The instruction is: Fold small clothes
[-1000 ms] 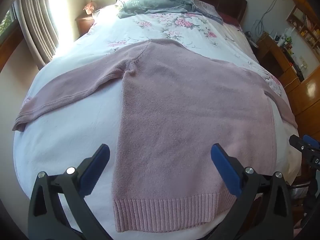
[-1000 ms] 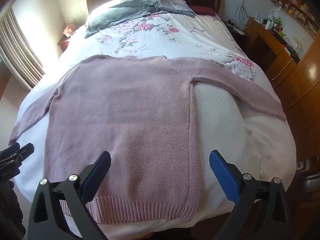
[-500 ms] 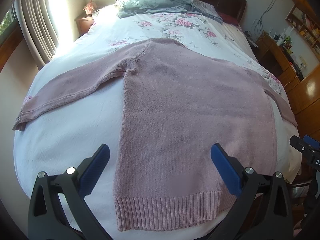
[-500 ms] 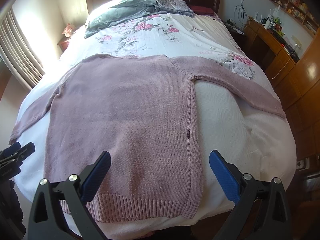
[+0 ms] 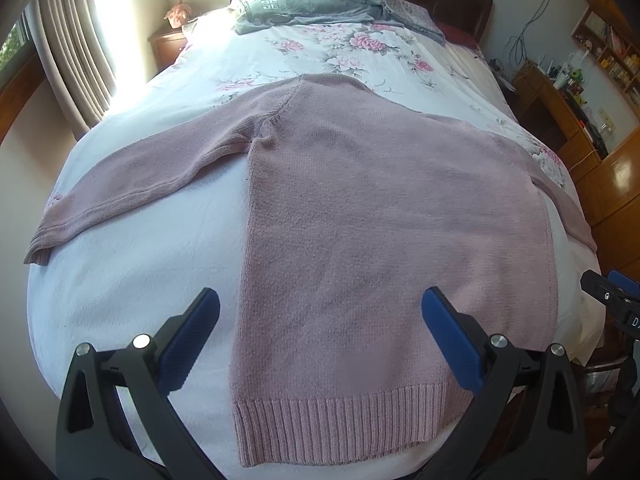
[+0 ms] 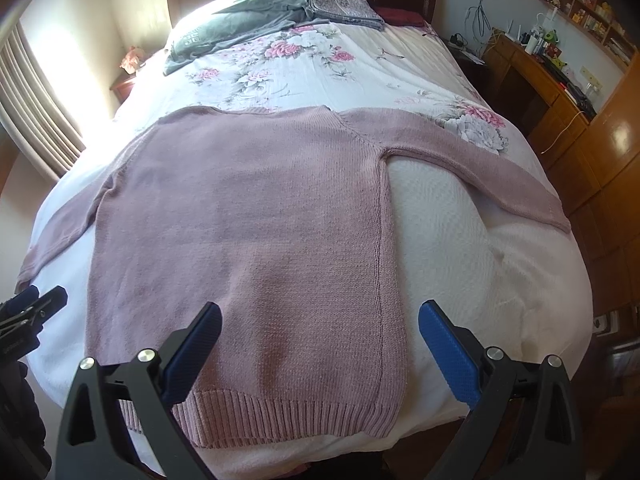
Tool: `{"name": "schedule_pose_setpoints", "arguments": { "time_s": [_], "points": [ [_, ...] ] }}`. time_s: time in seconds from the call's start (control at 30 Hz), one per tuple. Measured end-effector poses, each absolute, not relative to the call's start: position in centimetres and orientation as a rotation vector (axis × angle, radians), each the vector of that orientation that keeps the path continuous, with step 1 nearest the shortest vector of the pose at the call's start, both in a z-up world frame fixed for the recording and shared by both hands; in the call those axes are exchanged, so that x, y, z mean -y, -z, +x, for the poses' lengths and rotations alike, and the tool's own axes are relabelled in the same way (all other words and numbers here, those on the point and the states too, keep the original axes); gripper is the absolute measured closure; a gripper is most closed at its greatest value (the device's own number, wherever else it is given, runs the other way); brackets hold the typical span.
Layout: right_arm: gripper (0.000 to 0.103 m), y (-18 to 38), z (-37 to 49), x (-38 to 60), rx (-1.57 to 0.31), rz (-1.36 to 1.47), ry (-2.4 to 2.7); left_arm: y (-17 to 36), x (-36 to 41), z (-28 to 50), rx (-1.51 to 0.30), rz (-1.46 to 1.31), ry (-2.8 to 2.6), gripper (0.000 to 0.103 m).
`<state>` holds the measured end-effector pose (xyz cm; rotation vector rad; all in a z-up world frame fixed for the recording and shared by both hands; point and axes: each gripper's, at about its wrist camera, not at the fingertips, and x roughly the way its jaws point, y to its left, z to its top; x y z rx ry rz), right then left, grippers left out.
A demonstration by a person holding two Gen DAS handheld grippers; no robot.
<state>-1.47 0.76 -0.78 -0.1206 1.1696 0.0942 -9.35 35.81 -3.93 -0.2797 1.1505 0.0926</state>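
A dusty-pink knit sweater (image 5: 380, 216) (image 6: 248, 232) lies flat on the bed, both sleeves spread out sideways, its ribbed hem (image 5: 348, 424) nearest me at the bed's foot. My left gripper (image 5: 320, 316) hovers open above the lower left part of the hem, nothing between its blue pads. Over the lower right side of the sweater, my right gripper (image 6: 320, 328) is open and holds nothing as well. Each gripper shows at the edge of the other's view: the right gripper (image 5: 612, 300) and the left gripper (image 6: 30, 308).
The bed (image 6: 460, 232) has a white cover with pink flowers. A grey garment (image 5: 304, 4) and folded cloth (image 6: 344, 6) lie by the dark headboard. A nightstand (image 5: 168, 42) and curtains (image 5: 72, 56) stand left. A wooden desk (image 6: 536, 80) and cupboards stand right.
Both grippers have crept slightly forward over the sweater's hem. The sweater itself has not moved, and both grippers stay open.
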Motion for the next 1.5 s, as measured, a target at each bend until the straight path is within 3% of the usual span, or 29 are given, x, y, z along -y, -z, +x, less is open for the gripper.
{"name": "schedule_pose_setpoints", "arguments": {
  "time_s": [1.5],
  "points": [
    [0.004, 0.6, -0.9, -1.5, -1.163, -0.132, -0.06, 4.0, -36.8, -8.7, -1.132, -0.285, -0.09, 0.003]
  ]
}}
